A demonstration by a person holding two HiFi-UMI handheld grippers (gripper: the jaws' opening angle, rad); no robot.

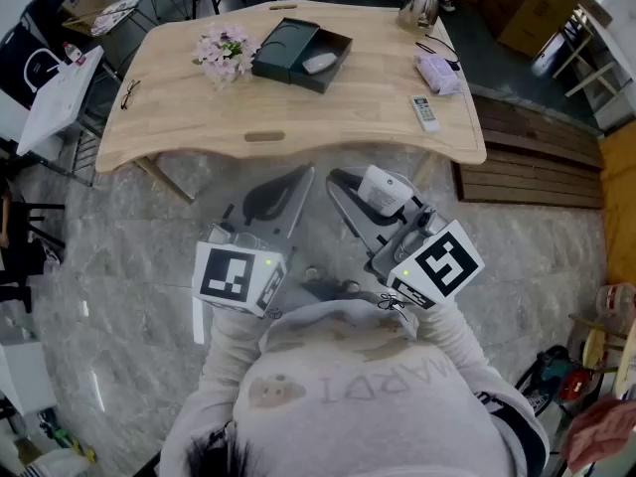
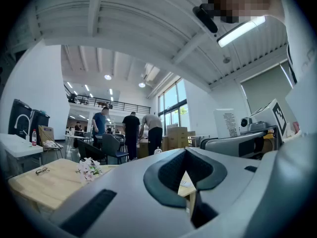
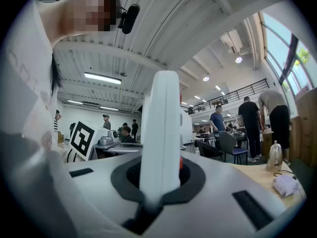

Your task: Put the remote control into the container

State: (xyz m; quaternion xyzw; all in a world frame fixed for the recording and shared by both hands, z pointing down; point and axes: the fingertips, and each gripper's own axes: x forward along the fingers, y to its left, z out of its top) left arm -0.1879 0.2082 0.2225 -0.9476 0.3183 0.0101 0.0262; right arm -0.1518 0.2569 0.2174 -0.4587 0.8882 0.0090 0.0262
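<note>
A white remote control (image 1: 384, 190) is clamped upright in my right gripper (image 1: 370, 199), held low in front of my body, short of the wooden table's near edge. In the right gripper view the remote (image 3: 159, 133) stands up between the shut jaws of that gripper (image 3: 158, 185). My left gripper (image 1: 294, 181) is beside it, shut with nothing held; its gripper view shows only a small gap where the pads (image 2: 168, 175) meet. The dark open container (image 1: 328, 79) sits on the table's far middle with a pale object inside.
The wooden table (image 1: 248, 107) also carries pink flowers (image 1: 223, 51), a second remote (image 1: 424, 113), a purple cloth (image 1: 437, 73) and a kettle (image 1: 420, 6). Wooden slats (image 1: 537, 162) lie to the right. A white side table (image 1: 60, 97) stands left. People stand far behind.
</note>
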